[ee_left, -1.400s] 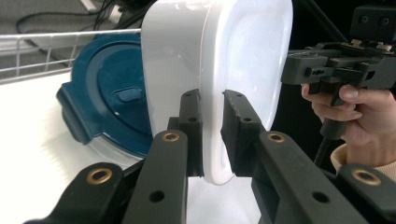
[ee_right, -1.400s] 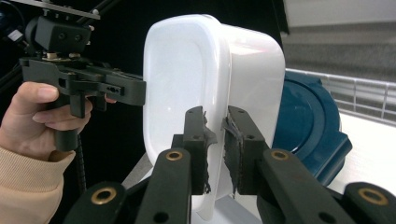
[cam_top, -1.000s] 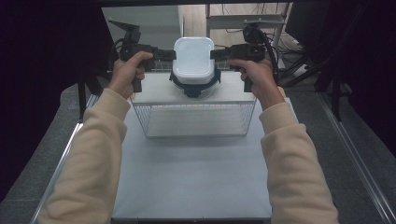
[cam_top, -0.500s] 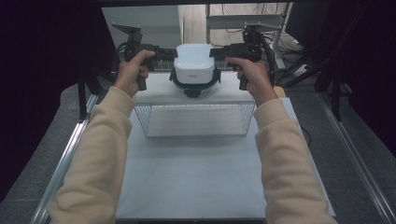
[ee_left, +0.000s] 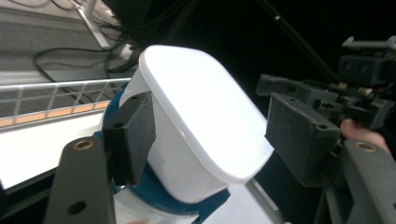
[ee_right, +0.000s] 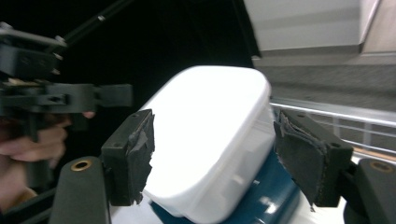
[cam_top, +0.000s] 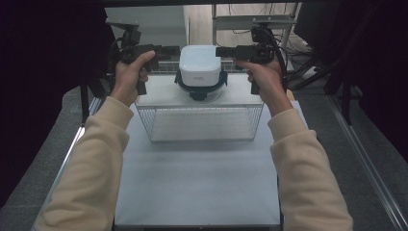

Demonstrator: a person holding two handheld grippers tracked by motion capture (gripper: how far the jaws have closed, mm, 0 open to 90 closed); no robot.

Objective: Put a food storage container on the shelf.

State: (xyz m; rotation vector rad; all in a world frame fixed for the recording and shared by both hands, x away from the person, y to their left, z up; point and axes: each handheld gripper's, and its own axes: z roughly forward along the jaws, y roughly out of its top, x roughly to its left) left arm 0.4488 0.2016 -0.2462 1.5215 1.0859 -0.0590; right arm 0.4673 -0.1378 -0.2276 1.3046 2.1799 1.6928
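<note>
This looks like a lab set up for filming, not a home. Black curtains [cam_top: 53,72] hang on both sides. A metal frame [cam_top: 250,21] stands at the back, with lots of cables [cam_top: 303,53] on the grey carpet [cam_top: 365,125]. The white counter [cam_top: 197,187] has metal rails [cam_top: 370,168] along its edges.

Seen from above, a person's two forearms in cream sleeves [cam_top: 103,144] reach forward over a white table [cam_top: 197,183]. The left gripper [cam_top: 174,50] and right gripper [cam_top: 221,51] flank a white container [cam_top: 199,63], their jaws having just opened. The container sits upside down on its dark blue lid [cam_top: 199,89], apparently atop a wire basket [cam_top: 199,122].
</note>
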